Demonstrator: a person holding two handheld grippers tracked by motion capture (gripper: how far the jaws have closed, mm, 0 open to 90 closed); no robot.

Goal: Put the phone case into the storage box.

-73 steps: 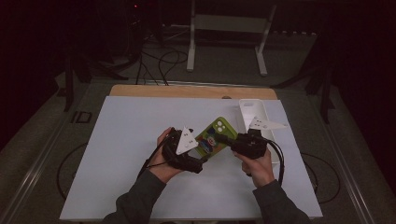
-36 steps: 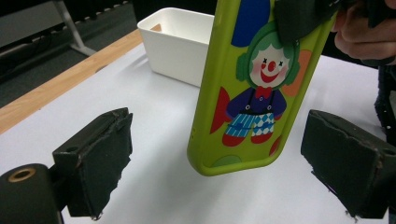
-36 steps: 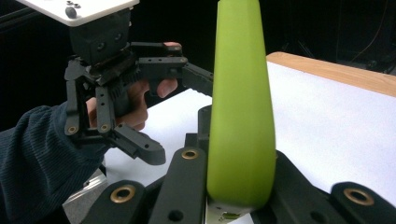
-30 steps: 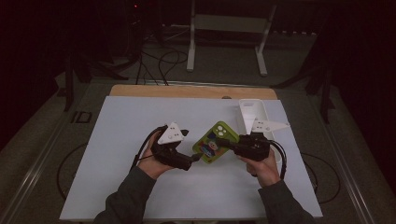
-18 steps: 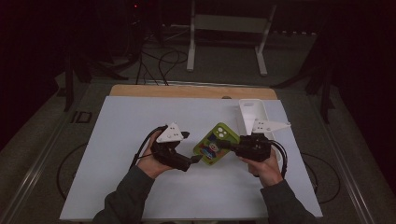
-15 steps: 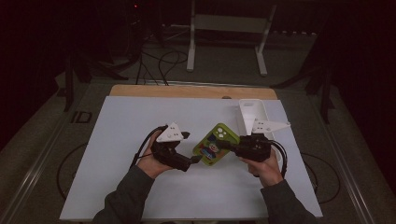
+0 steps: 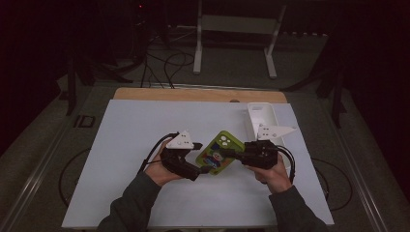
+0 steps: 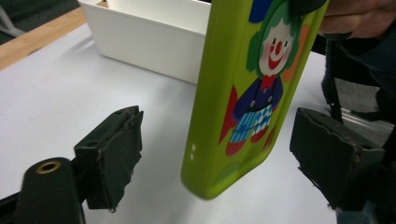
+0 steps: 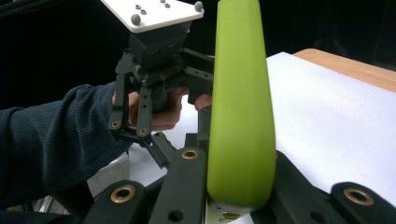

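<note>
Green phone case [image 7: 220, 153] is being held clear of the white table [image 7: 121, 145], mid-table, clamped edge-on by the right gripper [image 7: 231, 153], jaws pinched tight on its one end. Left gripper [image 8: 224, 154] is being kept unclamped: jaws have just been closing, case's free end between them, pads [image 8: 119, 149] not touching it. White tray [image 8: 154, 32] is sitting just behind.

Overhead camera faces forward and down over my bench [image 7: 135, 130]; both tongs cameras sit close, sharing the green case [image 8: 243, 93].
</note>
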